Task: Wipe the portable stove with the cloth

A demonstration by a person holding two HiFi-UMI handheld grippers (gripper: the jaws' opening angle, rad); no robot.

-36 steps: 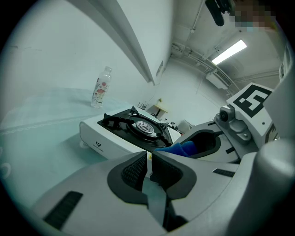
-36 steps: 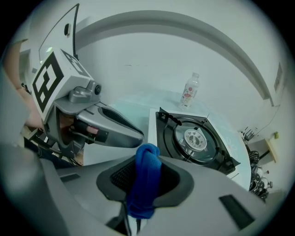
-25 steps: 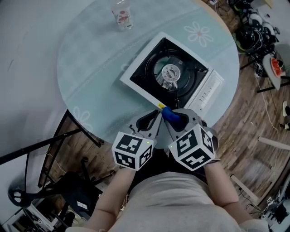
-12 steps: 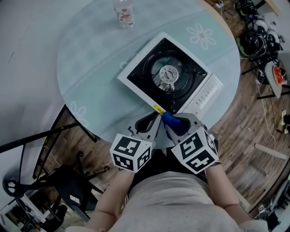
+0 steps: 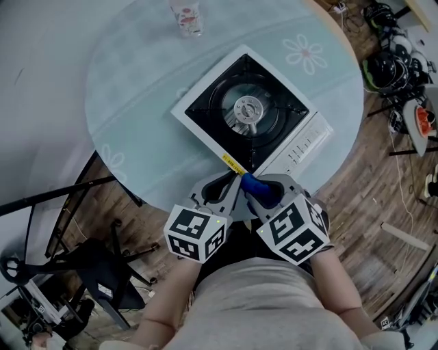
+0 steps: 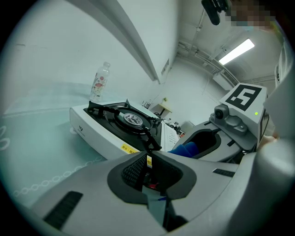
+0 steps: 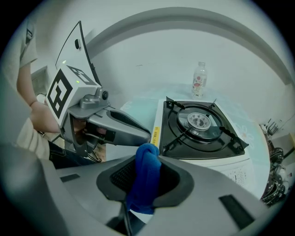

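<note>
The white portable stove with its black burner top lies on the round pale-green table. Both grippers hang side by side at the table's near edge, just short of the stove's front corner. My right gripper is shut on a folded blue cloth, whose tip pokes out towards the stove. My left gripper has its jaws together with nothing between them. The stove shows ahead of it in the left gripper view, with the cloth to its right.
A clear plastic bottle stands at the table's far edge. Black chair frames sit on the wooden floor to the left. Cables and gear lie on the floor at the right.
Both grippers stay together near the table edge. The stove and table have shifted slightly down and left in the head view. The cloth stays held.
</note>
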